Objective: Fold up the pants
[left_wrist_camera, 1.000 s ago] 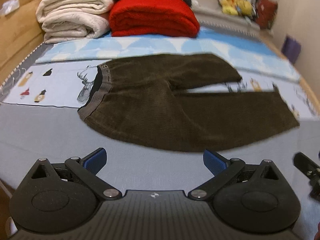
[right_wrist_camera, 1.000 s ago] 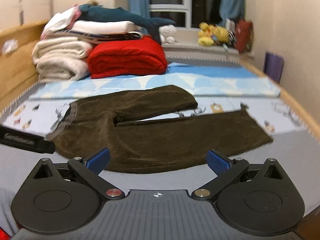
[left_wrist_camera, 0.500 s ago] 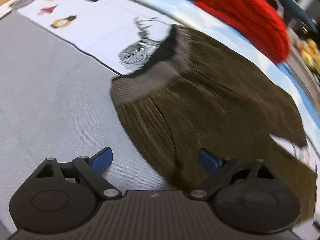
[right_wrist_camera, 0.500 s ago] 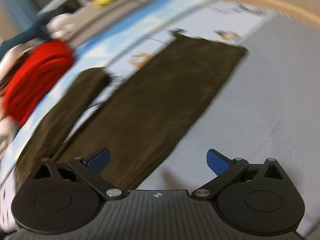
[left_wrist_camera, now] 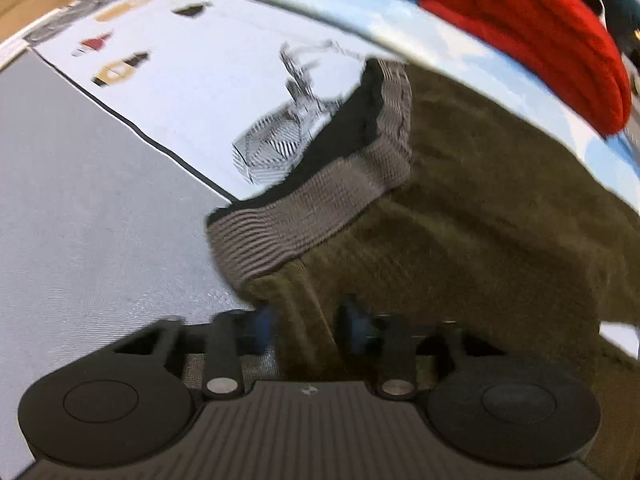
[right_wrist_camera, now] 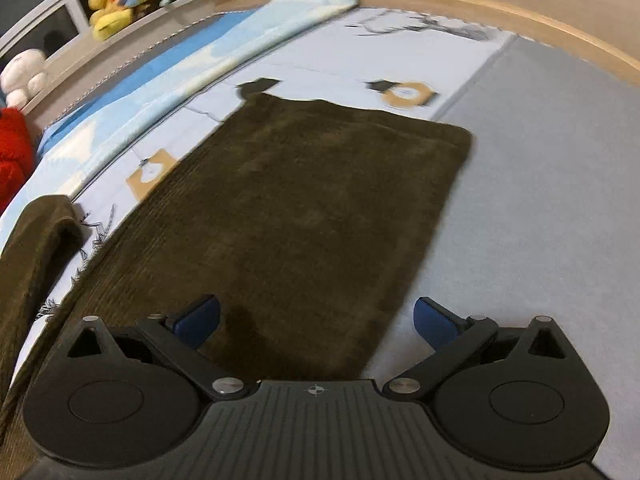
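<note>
Dark olive corduroy pants (left_wrist_camera: 480,220) lie flat on the bed, their grey ribbed waistband (left_wrist_camera: 304,216) to the left. My left gripper (left_wrist_camera: 310,324) sits at the near corner just below the waistband. Its jaws are closing, and a ridge of the fabric is pinched between the blue pads. In the right wrist view the near leg (right_wrist_camera: 304,208) stretches away to its hem, and the other leg (right_wrist_camera: 32,248) lies at the far left. My right gripper (right_wrist_camera: 316,320) hovers low over the near leg's front edge. Its jaws are wide and just starting to close, with the edge between the pads but untouched.
The pants rest on a grey mat (left_wrist_camera: 80,220) and a pale printed sheet (left_wrist_camera: 192,92). A red folded blanket (left_wrist_camera: 532,36) lies behind them. A light blue blanket (right_wrist_camera: 160,72), plush toys (right_wrist_camera: 116,0) on a ledge and the wooden bed rim (right_wrist_camera: 520,20) border the far side.
Both grippers dropped from a high view of the whole pants to close over them. The left one went from wide open to pinching fabric below the waistband; the right one neared the leg's edge.
</note>
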Demonstrator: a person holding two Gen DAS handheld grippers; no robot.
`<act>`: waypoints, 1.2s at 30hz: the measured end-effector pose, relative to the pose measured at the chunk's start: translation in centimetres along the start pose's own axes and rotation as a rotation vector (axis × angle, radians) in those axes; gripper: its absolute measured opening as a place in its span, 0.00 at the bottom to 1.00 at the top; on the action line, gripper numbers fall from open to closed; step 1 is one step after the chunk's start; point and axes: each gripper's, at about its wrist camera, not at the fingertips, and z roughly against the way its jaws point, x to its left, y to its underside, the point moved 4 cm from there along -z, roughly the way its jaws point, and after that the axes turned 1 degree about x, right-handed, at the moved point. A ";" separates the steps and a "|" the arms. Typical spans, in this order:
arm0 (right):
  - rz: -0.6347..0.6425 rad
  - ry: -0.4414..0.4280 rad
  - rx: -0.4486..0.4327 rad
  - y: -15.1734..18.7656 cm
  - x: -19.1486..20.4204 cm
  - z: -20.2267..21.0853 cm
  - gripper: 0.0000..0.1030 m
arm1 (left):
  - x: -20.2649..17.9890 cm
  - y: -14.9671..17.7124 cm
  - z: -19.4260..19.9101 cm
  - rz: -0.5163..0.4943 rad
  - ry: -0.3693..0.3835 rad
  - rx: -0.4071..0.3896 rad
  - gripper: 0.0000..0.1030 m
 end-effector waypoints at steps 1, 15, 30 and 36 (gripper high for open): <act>-0.005 -0.029 -0.008 -0.1 0.4 0.3 0.63 | 0.2 0.0 0.4 0.009 -0.004 -0.011 0.17; -0.126 0.032 0.075 3.9 -5.8 9.9 0.10 | 7.6 2.4 8.3 0.003 -0.083 -0.059 0.09; 0.026 0.069 0.216 11.0 -9.8 16.1 0.12 | 19.2 8.9 11.0 0.044 -0.082 0.007 0.15; 0.015 0.130 0.280 10.6 -9.2 15.5 0.67 | 20.6 8.9 11.3 0.121 -0.176 0.005 0.80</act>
